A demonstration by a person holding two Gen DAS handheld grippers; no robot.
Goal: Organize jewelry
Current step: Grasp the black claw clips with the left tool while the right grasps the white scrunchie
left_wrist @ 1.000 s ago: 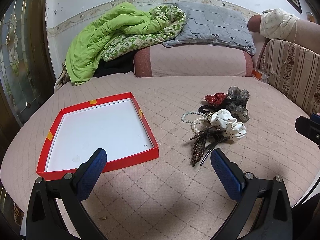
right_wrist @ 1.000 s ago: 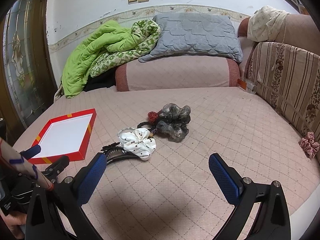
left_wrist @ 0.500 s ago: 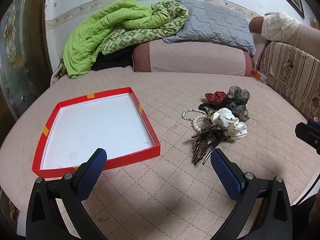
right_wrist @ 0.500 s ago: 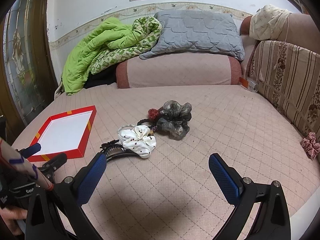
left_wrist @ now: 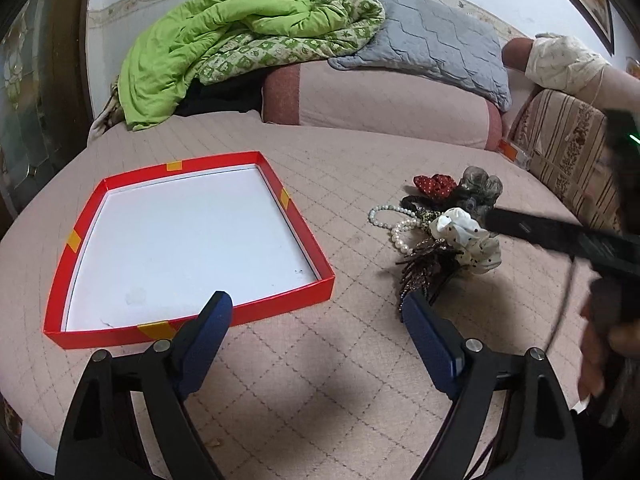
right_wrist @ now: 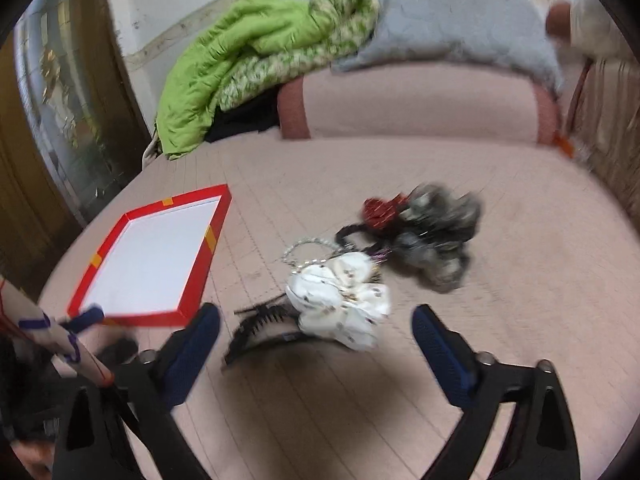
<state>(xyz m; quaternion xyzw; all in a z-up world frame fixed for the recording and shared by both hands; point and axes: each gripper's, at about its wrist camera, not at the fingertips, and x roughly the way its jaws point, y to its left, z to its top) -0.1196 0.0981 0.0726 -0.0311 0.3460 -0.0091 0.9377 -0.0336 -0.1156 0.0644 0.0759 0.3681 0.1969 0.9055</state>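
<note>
Lying at the left of the left wrist frame, a red tray [left_wrist: 192,240] with a white floor sits near the rounded front edge of the quilted pink bed [left_wrist: 320,380], bare cloth all around it. Right of centre, apart from the tray, the jewelry heap gathers: a pearl strand [left_wrist: 390,220], a white dotted scrunchie [right_wrist: 340,300], a red bow [left_wrist: 434,186], a grey scrunchie [right_wrist: 436,240] and a black claw clip [right_wrist: 260,328]. The left gripper [left_wrist: 316,312] hangs over open cloth, jaws closing with nothing between them. The right gripper [right_wrist: 316,332] is closing too, the white scrunchie and clip between its fingers, untouched. A green quilt [left_wrist: 224,44], grey pillow [left_wrist: 432,44] and bolster [left_wrist: 380,108] block the top.
</note>
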